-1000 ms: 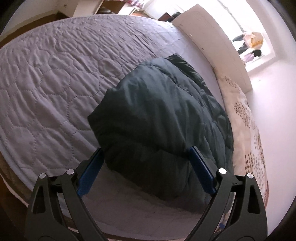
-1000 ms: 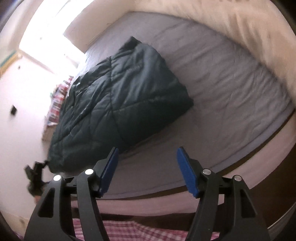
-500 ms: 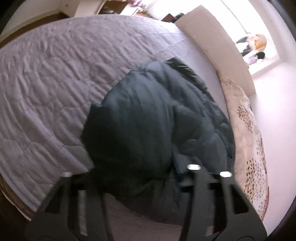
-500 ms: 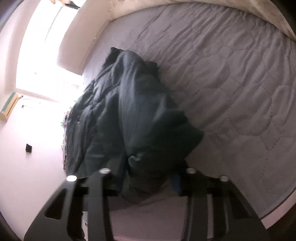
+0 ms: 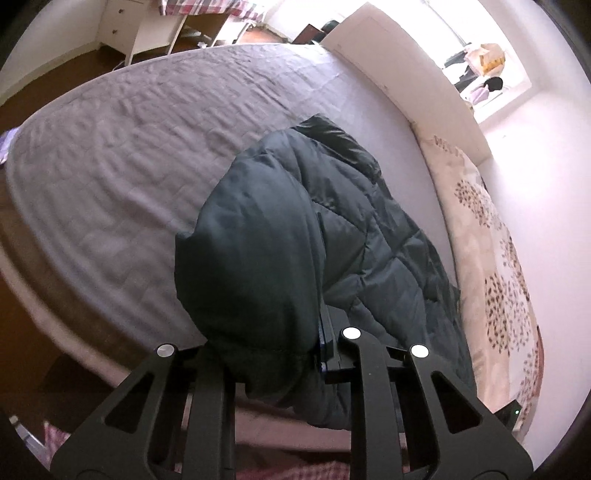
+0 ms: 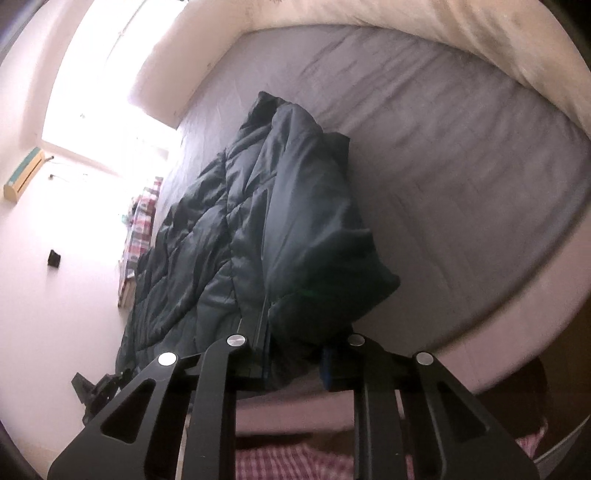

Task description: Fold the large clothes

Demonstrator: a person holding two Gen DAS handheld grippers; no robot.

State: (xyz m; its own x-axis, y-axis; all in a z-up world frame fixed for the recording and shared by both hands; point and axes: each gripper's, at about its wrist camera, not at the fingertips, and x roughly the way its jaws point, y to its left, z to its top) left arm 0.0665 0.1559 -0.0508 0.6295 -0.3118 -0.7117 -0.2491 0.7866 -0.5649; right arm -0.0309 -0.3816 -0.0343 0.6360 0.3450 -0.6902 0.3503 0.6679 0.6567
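Note:
A dark green quilted coat (image 5: 354, 236) lies on the grey quilted bed (image 5: 129, 155), reaching away toward the window. My left gripper (image 5: 266, 354) has its jaws closing on the coat's near edge, which bulges up between them and hides the left finger; only a blue pad (image 5: 323, 343) shows. In the right wrist view the same coat (image 6: 229, 229) runs away to the left on the bed (image 6: 461, 166). My right gripper (image 6: 293, 360) is also closing on a bunched near corner, with the cloth pinched against its blue pad (image 6: 327, 363).
A cream floral duvet (image 5: 491, 258) lies along the bed's far side under a white board (image 5: 399, 74). A white desk (image 5: 147, 22) stands past the bed's far end. The mattress edge (image 6: 498, 350) drops to dark floor. Red checked cloth (image 6: 288, 461) shows below the right gripper.
Both grippers went from wide open in front of the coat to closed down on its near edge. The gripped edge has lifted and bunched up toward the cameras.

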